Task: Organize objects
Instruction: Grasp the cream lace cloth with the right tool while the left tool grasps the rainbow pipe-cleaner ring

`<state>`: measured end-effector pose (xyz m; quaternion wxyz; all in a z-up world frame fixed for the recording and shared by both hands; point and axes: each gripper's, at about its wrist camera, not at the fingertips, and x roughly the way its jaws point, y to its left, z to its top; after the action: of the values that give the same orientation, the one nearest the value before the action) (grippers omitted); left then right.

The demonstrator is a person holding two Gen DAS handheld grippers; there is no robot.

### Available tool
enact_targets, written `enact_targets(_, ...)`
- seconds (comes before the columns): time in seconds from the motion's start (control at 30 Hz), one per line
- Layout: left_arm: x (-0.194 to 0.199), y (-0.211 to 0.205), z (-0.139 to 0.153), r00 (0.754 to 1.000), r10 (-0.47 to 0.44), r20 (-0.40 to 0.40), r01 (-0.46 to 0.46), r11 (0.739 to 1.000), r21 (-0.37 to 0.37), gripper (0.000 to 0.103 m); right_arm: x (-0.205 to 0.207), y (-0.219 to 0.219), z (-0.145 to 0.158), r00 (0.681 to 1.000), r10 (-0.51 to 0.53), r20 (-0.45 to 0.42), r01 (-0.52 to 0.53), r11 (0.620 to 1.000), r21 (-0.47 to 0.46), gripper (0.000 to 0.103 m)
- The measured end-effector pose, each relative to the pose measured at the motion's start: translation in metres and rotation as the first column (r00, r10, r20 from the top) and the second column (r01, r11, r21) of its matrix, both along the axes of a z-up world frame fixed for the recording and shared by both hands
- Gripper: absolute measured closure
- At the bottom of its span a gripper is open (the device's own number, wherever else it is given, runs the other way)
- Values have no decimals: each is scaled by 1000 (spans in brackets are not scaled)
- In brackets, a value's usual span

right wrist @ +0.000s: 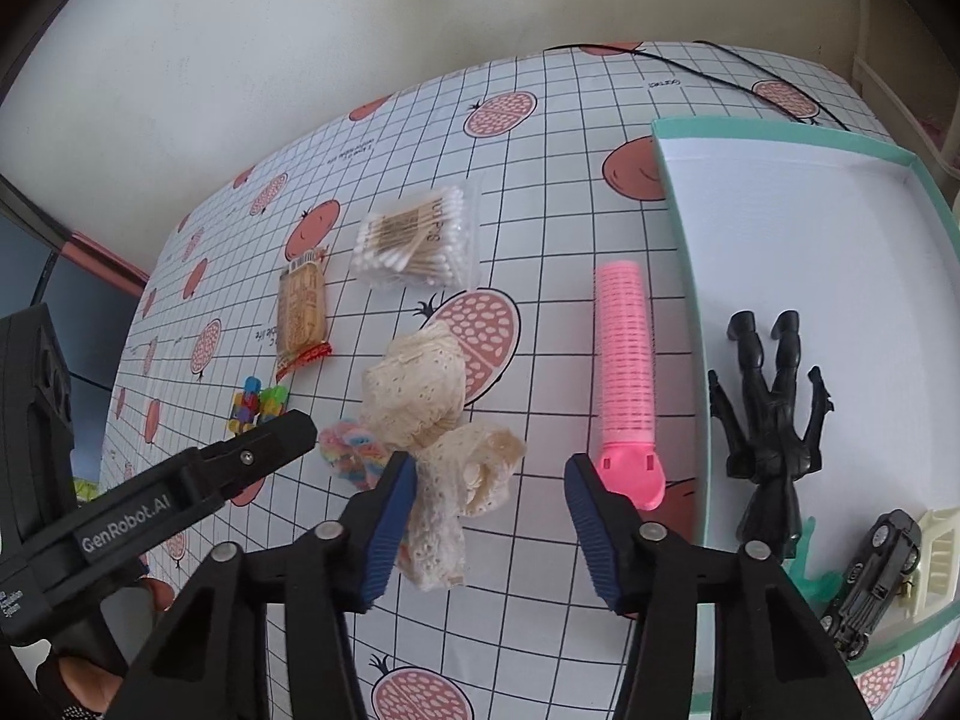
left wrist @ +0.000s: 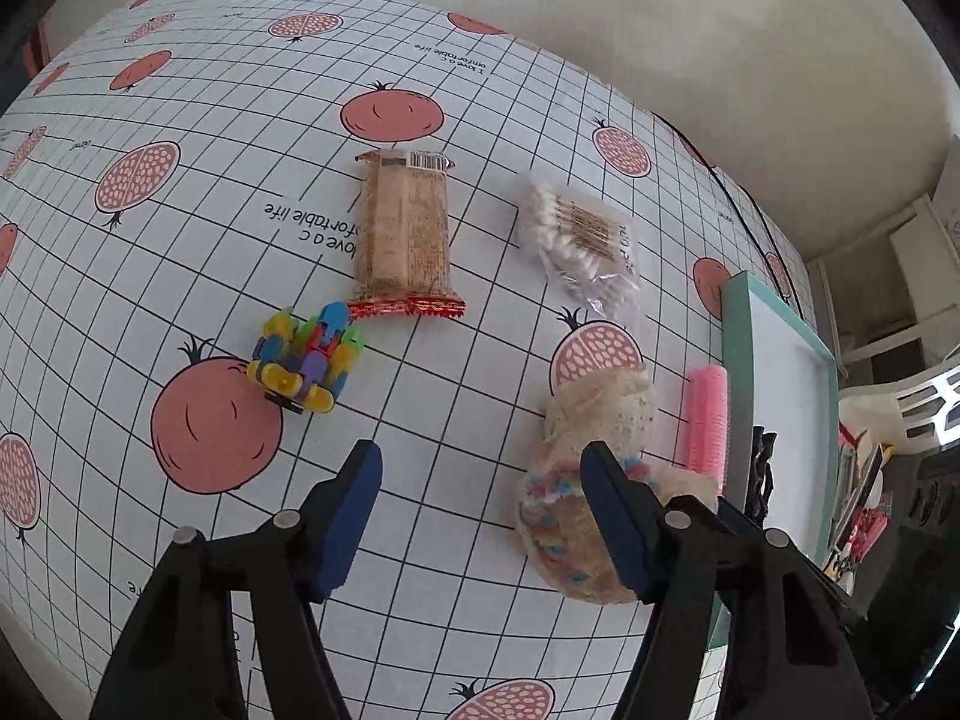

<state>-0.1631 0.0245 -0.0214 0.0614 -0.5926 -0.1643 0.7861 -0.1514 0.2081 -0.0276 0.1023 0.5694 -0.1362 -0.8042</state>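
Both your grippers, left [left wrist: 480, 516] and right [right wrist: 489, 516], are wide open and empty; grab the pink roller [right wrist: 624, 360] just ahead of the right one and box [right wrist: 678, 228] it.

Cream wall [right wrist: 240, 60], pomegranate-print tablecloth [left wrist: 180, 276], possibly shelving [left wrist: 900, 276]

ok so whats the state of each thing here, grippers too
left gripper: open, empty
right gripper: open, empty
box: open, no lid
cotton swab bag: lying flat
snack bar: wrapped, flat
pink roller: lying beside box
black figure: lying inside box
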Motion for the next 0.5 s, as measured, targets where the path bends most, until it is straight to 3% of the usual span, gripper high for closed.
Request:
enact_targets(0.27, 2, 15, 0, 997, -80, 4, 80, 995, -59, 49, -1, -8, -8, 999, 25, 22, -25, 1000, 17, 68)
enact_targets(0.5, 2, 25, -2, 991, -131, -4, 130, 989, -76, 52, -2, -11, -14, 998, 41, 39, -42, 999, 28, 79)
